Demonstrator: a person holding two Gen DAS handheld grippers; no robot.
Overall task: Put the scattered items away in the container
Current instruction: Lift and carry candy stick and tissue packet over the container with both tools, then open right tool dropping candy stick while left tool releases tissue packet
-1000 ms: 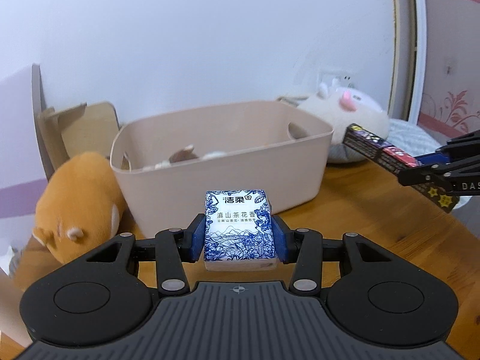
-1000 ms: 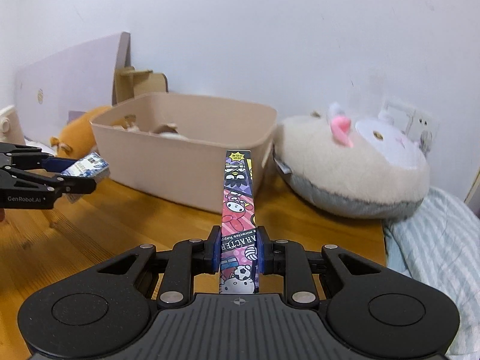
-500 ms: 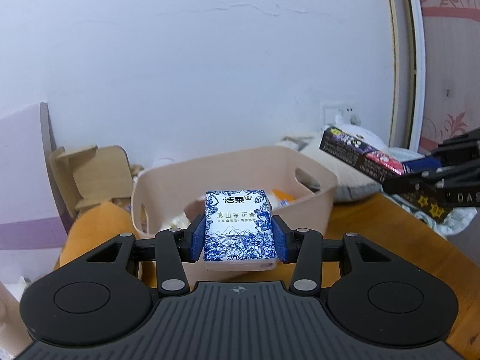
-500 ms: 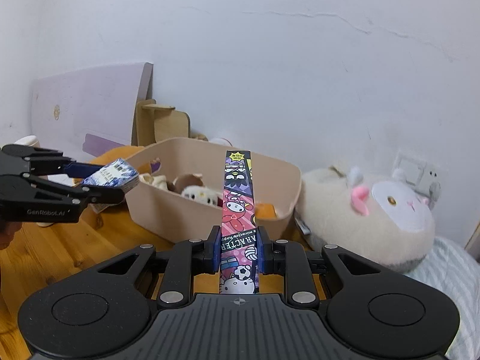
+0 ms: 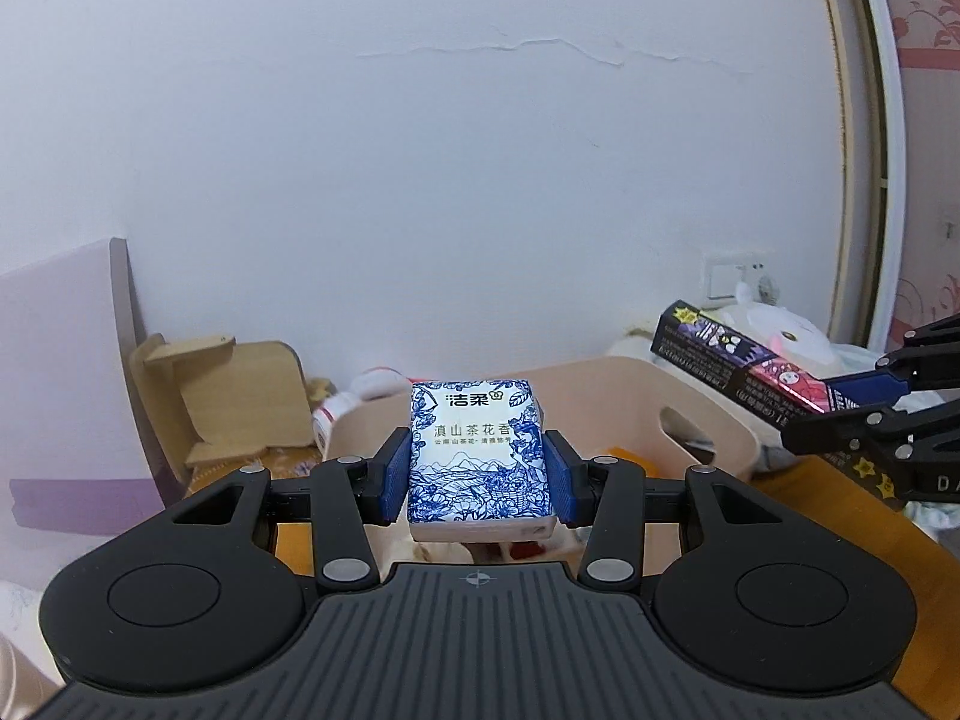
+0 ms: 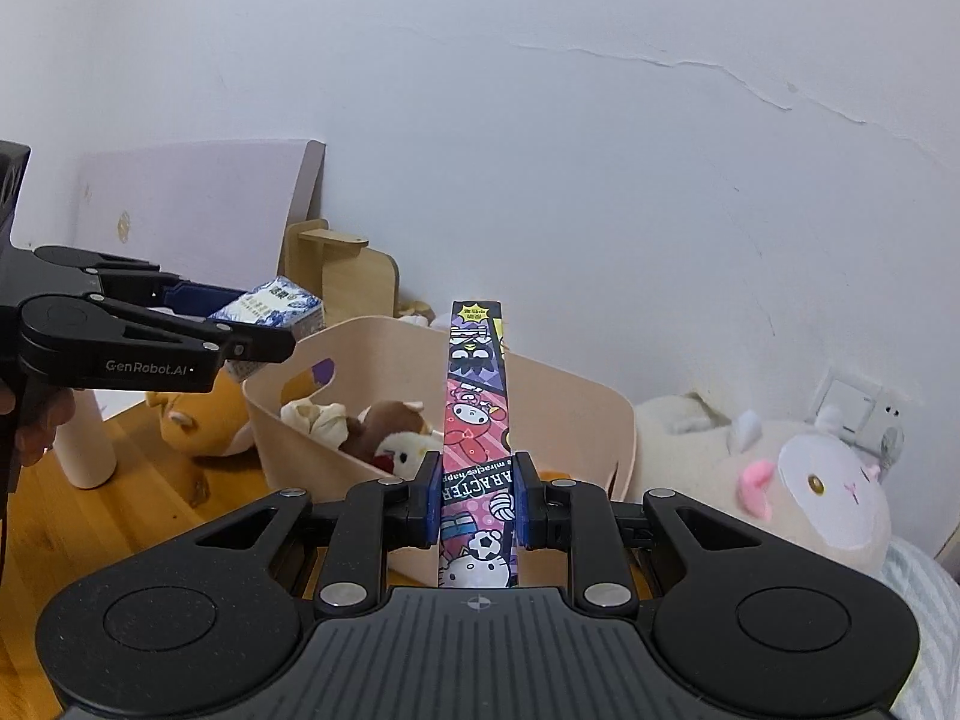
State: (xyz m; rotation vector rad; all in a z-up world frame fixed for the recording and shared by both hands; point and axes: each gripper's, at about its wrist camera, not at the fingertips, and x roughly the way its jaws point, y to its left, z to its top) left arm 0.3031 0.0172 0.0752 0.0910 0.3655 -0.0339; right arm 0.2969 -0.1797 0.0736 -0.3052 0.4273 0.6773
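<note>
My left gripper (image 5: 477,483) is shut on a blue-and-white tissue pack (image 5: 477,450) and holds it above the near rim of the beige bin (image 5: 606,384). In the right wrist view the left gripper (image 6: 258,324) holds the pack (image 6: 273,306) over the bin's left end (image 6: 288,372). My right gripper (image 6: 477,495) is shut on a long cartoon-printed box (image 6: 477,396), raised and pointing over the bin. That box (image 5: 738,369) shows at the right of the left wrist view. Small plush toys (image 6: 384,432) lie in the bin.
A large white-and-grey plush (image 6: 792,480) lies right of the bin, against the wall. An orange plush (image 6: 198,420) and a white cup (image 6: 87,438) are left of it. A wooden stand (image 5: 240,402) and a lilac board (image 5: 66,354) lean at the back left. The table is wood (image 6: 108,510).
Both grippers have risen and moved forward with their loads. The tissue pack and the box now hang over the bin instead of in front of it.
</note>
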